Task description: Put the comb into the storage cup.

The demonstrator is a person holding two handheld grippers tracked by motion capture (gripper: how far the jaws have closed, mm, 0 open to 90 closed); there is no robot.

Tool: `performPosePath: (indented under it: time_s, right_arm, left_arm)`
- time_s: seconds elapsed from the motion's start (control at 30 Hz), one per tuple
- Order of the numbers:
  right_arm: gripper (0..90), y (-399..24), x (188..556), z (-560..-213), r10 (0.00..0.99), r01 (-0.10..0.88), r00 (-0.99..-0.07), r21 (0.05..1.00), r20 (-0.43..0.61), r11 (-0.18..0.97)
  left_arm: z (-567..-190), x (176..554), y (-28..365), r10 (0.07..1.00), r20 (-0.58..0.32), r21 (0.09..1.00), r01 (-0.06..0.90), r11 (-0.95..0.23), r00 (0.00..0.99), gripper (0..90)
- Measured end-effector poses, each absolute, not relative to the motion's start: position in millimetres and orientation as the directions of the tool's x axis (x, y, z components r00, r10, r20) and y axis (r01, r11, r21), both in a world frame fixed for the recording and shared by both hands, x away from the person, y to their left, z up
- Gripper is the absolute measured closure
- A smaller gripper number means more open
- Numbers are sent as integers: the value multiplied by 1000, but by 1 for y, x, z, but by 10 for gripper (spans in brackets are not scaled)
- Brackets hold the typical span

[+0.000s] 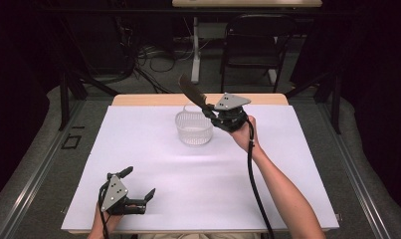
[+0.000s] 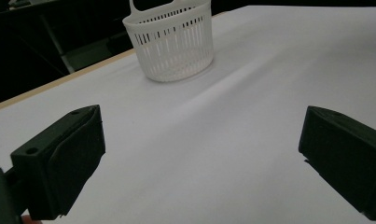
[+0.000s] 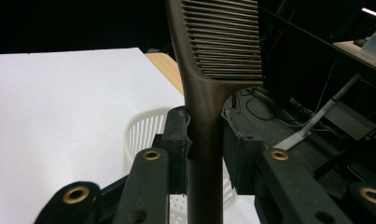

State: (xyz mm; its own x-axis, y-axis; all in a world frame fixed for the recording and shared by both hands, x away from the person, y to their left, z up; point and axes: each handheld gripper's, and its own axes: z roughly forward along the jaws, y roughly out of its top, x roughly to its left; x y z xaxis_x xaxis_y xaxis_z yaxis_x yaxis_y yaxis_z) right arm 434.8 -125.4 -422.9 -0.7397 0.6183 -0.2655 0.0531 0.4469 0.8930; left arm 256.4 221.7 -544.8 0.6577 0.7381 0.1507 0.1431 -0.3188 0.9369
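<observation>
At the near edge of the white table [image 1: 153,149], at about 7 o'clock in the high view, the left gripper [image 1: 138,186] is rested with its 2 jaws spread wide apart and nothing between them; bare tabletop is seen between its jaws in the left gripper view. Farther off, at about 12 o'clock, the right gripper [image 1: 204,110] is held above the white basket [image 1: 193,130], its jaws clamped on the handle of a dark brown comb [image 3: 209,88], whose toothed end is pointed up and away. The comb is judged picked up but not yet placed; lowering it into the basket and releasing it appear to remain.
</observation>
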Motion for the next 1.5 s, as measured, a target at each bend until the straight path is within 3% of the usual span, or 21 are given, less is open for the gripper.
performPosePath:
  time_s: [1.5]
  right_arm:
    - [724,-104,455,-429,611,23,-745,906,-266,422]
  left_arm:
    - [-545,257,223,738,153,938,139,-318,657,9]
